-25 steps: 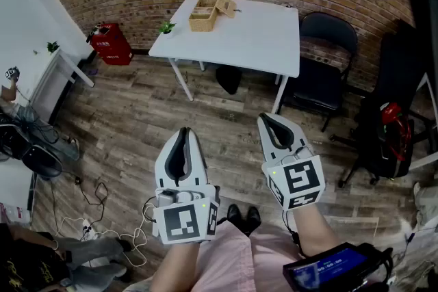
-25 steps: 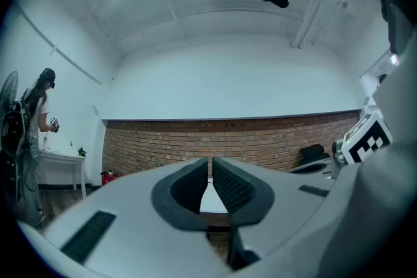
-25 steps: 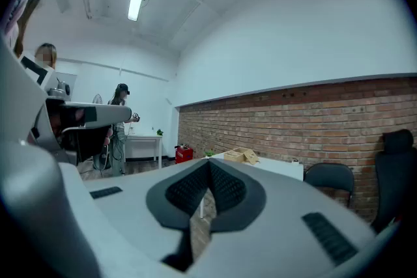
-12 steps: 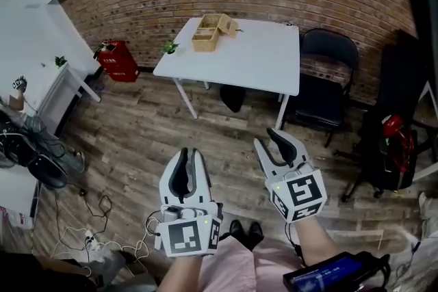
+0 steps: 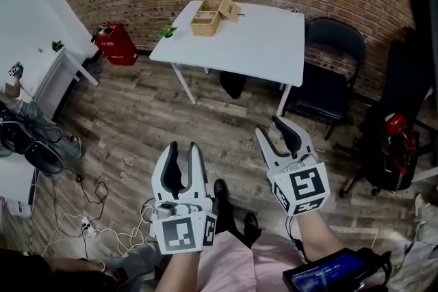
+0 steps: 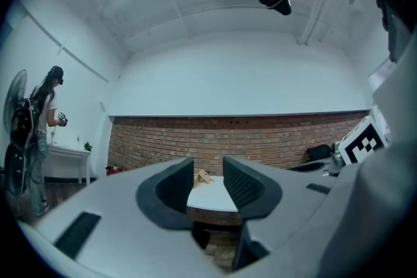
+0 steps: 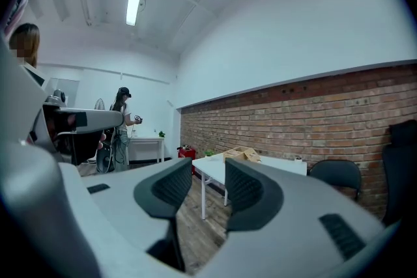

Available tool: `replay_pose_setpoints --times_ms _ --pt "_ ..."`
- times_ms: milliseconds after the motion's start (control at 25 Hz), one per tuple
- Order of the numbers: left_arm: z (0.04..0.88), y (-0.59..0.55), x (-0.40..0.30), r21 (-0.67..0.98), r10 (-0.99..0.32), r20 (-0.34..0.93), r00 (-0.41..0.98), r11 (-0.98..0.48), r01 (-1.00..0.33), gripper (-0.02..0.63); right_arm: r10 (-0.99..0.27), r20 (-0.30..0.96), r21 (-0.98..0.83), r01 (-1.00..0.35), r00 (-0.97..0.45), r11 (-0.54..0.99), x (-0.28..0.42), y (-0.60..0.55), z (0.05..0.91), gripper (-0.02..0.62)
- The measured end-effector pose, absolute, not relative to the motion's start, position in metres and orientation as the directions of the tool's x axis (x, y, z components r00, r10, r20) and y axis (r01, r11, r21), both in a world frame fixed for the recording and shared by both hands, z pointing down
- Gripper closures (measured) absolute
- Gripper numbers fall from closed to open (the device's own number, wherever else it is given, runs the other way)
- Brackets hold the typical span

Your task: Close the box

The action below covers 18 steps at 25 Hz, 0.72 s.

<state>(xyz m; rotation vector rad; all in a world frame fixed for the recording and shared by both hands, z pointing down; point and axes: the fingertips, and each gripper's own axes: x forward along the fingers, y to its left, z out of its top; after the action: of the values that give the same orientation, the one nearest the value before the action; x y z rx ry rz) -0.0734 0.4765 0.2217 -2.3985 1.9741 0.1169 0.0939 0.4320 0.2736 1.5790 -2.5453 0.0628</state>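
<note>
A woven wooden box [image 5: 209,14] with its lid [image 5: 229,8] tipped open stands at the far left corner of a white table [image 5: 260,44] across the room. Both grippers hover over the wood floor, well short of the table and pointing toward it. My left gripper [image 5: 180,147] has just been opening and its jaws stand apart with nothing between them; the box [image 6: 201,177] shows far off through the gap. My right gripper [image 5: 277,126] has also just been opening and holds nothing. In the right gripper view the box [image 7: 240,154] sits beyond the right jaw.
A black folding chair [image 5: 327,65] stands right of the table. A red case [image 5: 113,43] and a small plant [image 5: 166,31] are near the brick wall. Cables [image 5: 102,222] lie on the floor at left. A person [image 7: 120,127] stands by another white table [image 5: 61,68].
Both grippers' jaws went from shut to wide apart. A black shoe has stepped forward between the grippers in the head view.
</note>
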Motion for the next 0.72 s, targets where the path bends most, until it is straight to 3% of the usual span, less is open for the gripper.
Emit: replay_pose_setpoints --times_ms 320,720 --pt "0.243 0.403 -0.097 0.037 -0.983 -0.041 0.178 -0.179 -0.983 0.474 -0.882 0.194 0.03 -0.896 -0.43 0.444 0.075 0.355 0.3 0.433" --pt "0.236 0.288 -0.186 0.051 -0.991 -0.051 0.127 -0.129 -0.99 0.474 -0.866 0.207 0.052 -0.879 -0.456 0.475 -0.011 0.228 0.296 0.444"
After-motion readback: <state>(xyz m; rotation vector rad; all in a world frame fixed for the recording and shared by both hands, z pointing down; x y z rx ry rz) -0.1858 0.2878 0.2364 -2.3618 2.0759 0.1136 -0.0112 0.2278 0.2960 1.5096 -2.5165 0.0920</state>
